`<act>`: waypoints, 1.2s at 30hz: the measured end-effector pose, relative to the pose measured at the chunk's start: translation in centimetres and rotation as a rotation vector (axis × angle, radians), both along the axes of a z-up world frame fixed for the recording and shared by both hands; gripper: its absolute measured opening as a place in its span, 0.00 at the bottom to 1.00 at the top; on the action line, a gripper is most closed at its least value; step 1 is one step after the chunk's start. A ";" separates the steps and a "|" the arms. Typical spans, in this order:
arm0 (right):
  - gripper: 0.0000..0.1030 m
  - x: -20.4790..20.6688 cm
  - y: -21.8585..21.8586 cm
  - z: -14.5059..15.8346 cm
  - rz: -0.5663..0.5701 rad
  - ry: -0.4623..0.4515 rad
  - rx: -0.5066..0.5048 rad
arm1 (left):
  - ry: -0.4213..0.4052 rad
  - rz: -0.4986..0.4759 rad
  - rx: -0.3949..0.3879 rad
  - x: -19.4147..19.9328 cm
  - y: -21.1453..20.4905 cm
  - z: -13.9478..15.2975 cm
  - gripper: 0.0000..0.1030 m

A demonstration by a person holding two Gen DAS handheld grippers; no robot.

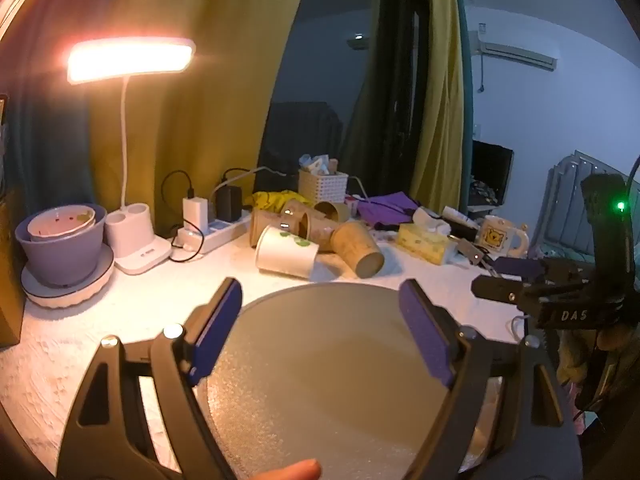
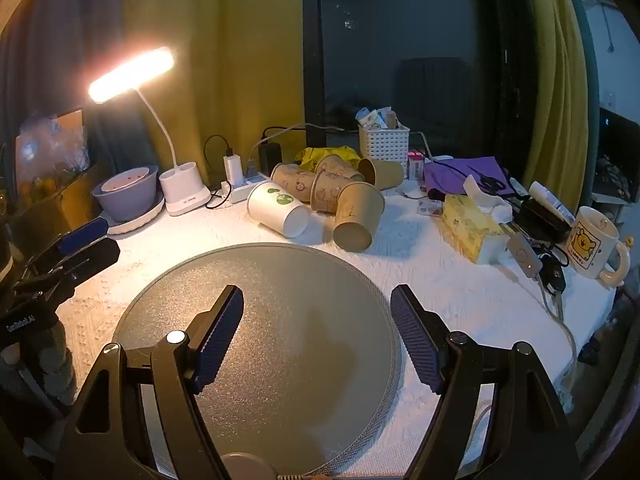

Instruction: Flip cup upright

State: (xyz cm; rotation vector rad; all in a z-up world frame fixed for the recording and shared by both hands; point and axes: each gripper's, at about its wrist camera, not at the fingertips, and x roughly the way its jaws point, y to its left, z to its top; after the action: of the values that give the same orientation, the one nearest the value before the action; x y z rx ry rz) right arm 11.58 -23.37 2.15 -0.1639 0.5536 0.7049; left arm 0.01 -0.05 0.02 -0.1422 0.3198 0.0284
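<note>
Several paper cups lie on their sides in a heap at the back of the table. A white cup with green print (image 1: 286, 255) (image 2: 277, 209) is nearest on the left, a brown cup (image 1: 357, 249) (image 2: 357, 216) beside it on the right. My left gripper (image 1: 320, 332) is open and empty above a round grey mat (image 1: 320, 380). My right gripper (image 2: 318, 332) is open and empty above the same mat (image 2: 280, 320). Each gripper also shows in the other's view: the right (image 1: 516, 280), the left (image 2: 80, 248).
A lit desk lamp (image 2: 176, 184), a purple bowl on a plate (image 2: 128, 192), a power strip (image 2: 244, 188), a white basket (image 2: 383, 142), a yellow tissue box (image 2: 472, 228) and a bear mug (image 2: 592, 244) ring the table. White textured cloth (image 2: 440, 280) covers it.
</note>
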 end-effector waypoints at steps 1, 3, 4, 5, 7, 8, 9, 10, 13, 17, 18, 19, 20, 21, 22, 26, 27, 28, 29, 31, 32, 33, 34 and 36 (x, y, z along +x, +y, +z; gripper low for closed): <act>0.77 0.0 0.0 0.0 0.000 0.001 0.001 | -0.002 0.001 0.001 0.0 0.0 0.0 0.79; 0.77 0.1 0.1 -0.1 0.001 0.001 0.000 | -0.001 0.000 0.004 0.2 -0.2 -0.1 0.79; 0.77 0.1 0.1 -0.1 0.002 0.000 -0.001 | 0.000 -0.001 0.007 0.3 -0.3 -0.1 0.79; 0.77 0.1 0.0 -0.1 0.002 -0.001 -0.001 | 0.001 -0.002 0.010 0.4 -0.5 -0.2 0.79; 0.77 0.1 0.1 -0.1 0.002 -0.002 -0.005 | 0.001 -0.004 0.014 0.6 -0.8 -0.3 0.79; 0.77 0.1 0.1 0.0 0.001 -0.003 -0.006 | -0.010 0.002 -0.006 0.1 -0.2 -0.1 0.79; 0.77 0.1 0.1 0.0 0.001 -0.003 -0.006 | -0.010 0.002 -0.006 0.2 -0.3 -0.1 0.79; 0.77 0.1 0.1 0.0 0.001 -0.004 -0.005 | -0.009 0.003 -0.006 0.3 -0.3 -0.2 0.79; 0.77 0.1 0.1 0.0 0.002 -0.004 -0.006 | -0.013 0.002 -0.003 0.1 -0.4 -0.1 0.79; 0.77 0.1 0.1 0.0 0.001 -0.006 -0.007 | -0.015 0.002 -0.002 0.1 -0.3 -0.1 0.79; 0.77 0.1 0.1 0.0 0.001 -0.007 -0.007 | -0.015 0.003 -0.001 0.1 -0.4 -0.1 0.79; 0.77 0.1 0.1 0.0 -0.001 -0.010 -0.008 | -0.014 0.002 -0.003 0.1 -0.3 -0.1 0.79; 0.77 0.0 0.2 0.0 -0.002 -0.011 -0.009 | -0.015 0.001 -0.004 0.1 -0.3 -0.1 0.79; 0.77 0.1 0.0 0.0 -0.003 -0.013 -0.010 | -0.015 0.002 -0.002 0.1 -0.3 -0.1 0.79; 0.77 0.2 0.0 0.0 -0.003 -0.013 -0.010 | -0.014 0.002 -0.001 0.1 -0.3 -0.1 0.79; 0.77 0.2 0.1 0.1 -0.002 -0.013 -0.011 | -0.015 0.001 -0.001 0.1 -0.3 -0.1 0.79; 0.77 0.2 0.1 0.1 -0.003 -0.013 -0.011 | -0.015 0.000 -0.001 0.1 -0.3 -0.1 0.79; 0.77 0.2 0.1 0.1 -0.003 -0.013 -0.012 | -0.015 0.001 -0.001 0.1 -0.3 -0.1 0.79; 0.77 0.2 0.0 0.1 -0.003 -0.013 -0.012 | -0.015 0.001 -0.001 0.1 -0.3 -0.1 0.79; 0.77 0.2 0.1 0.1 -0.003 -0.014 -0.012 | -0.015 0.002 -0.001 0.0 -0.3 -0.1 0.79; 0.77 0.2 0.1 0.1 -0.003 -0.014 -0.013 | -0.015 0.002 -0.001 0.0 -0.3 -0.1 0.79; 0.77 0.2 0.1 0.1 -0.002 -0.014 -0.013 | -0.016 0.001 -0.001 0.1 -0.4 -0.1 0.79; 0.77 0.2 0.1 0.1 -0.002 -0.015 -0.013 | -0.016 0.001 -0.001 0.1 -0.4 -0.1 0.79; 0.77 0.2 0.1 0.1 -0.003 -0.015 -0.014 | -0.015 0.002 0.000 0.1 -0.3 -0.1 0.79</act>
State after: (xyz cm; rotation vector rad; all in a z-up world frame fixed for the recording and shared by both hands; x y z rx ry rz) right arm 11.76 -23.26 2.21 -0.1810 0.5445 0.6965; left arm 0.08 -0.38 -0.09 -0.1428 0.3046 0.0289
